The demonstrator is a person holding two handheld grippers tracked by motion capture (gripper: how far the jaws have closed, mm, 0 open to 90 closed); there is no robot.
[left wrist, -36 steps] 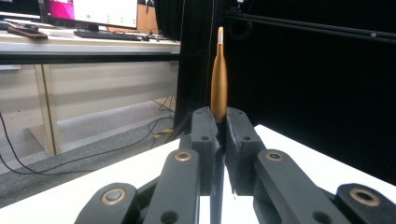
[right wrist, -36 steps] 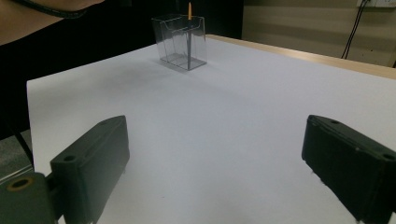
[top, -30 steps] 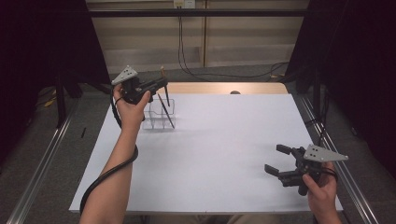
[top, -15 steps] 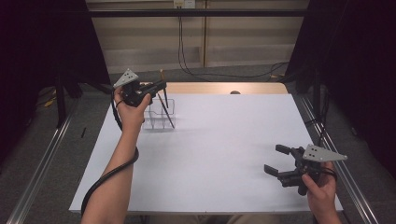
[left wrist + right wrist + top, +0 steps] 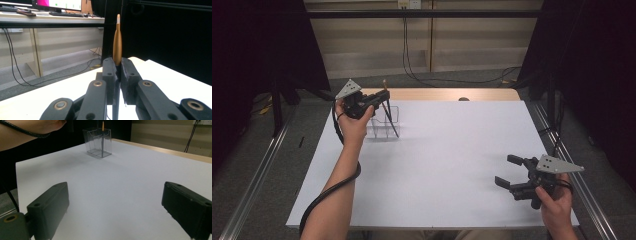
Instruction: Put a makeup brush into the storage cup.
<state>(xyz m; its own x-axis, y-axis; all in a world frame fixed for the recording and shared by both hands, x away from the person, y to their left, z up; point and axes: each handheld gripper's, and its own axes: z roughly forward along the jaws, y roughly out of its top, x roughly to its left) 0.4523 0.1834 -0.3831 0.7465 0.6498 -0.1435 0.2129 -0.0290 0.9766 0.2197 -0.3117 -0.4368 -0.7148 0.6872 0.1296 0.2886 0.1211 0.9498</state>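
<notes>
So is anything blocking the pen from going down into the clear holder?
Nothing visible does. The left gripper is shut on the gold-tipped pen, which already slants down at the clear holder. Whether its lower end is inside is unclear.

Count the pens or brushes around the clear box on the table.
1: a thin dark brush with a gold end, gripped by the left tongs, its lower end in the clear box. None lies on the white table.

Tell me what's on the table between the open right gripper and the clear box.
Nothing: the white tabletop is bare from the right gripper to the clear box, seen in the right gripper view.
</notes>
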